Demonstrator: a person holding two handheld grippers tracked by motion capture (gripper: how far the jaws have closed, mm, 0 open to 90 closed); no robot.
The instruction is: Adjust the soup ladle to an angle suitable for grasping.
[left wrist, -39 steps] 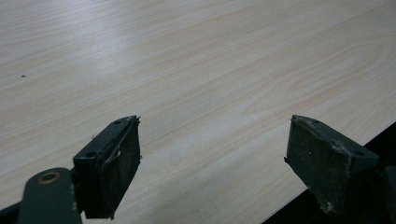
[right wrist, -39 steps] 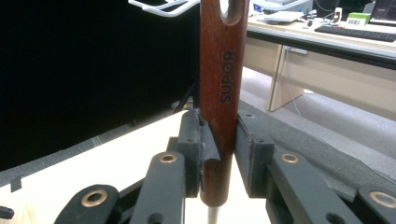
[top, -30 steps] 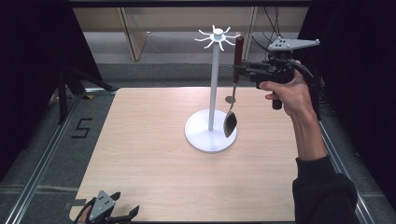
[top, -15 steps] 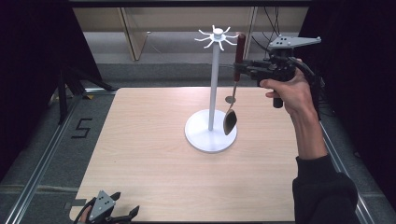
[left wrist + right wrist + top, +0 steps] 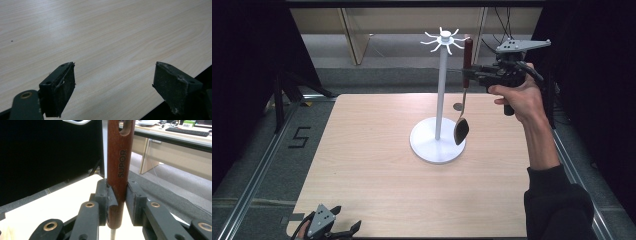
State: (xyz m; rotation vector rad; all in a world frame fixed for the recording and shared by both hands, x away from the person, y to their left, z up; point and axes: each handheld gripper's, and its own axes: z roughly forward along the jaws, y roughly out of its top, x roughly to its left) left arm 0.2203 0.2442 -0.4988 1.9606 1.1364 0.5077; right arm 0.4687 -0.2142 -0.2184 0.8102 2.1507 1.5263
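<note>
The room around the rig is dark at both sides, with pale wooden furniture legs and a grey floor beyond the far edge. A light wooden table [image 5: 377, 165] takes up the middle of the high view, its top mostly bare, with metal rails along its left and right sides and a "5" mark [image 5: 299, 136] on the grey strip at its left. Open surface spreads wide across the near and left parts of the table.

A white rack [image 5: 439, 95] stands right of centre on a round base, its thin pole rising to a crown of short hooks (none of them carrying anything). The spoon [image 5: 463, 100] hangs upright just right of the pole, dark bowl low over the base's right rim, reddish wooden handle up near the hooks.

The right gripper [image 5: 472, 75], held raised over the far right of the table, pinches that handle between its jaws. The left gripper [image 5: 343, 231] sits at the near left edge, jaws spread over bare wood, close to the table's edge.
</note>
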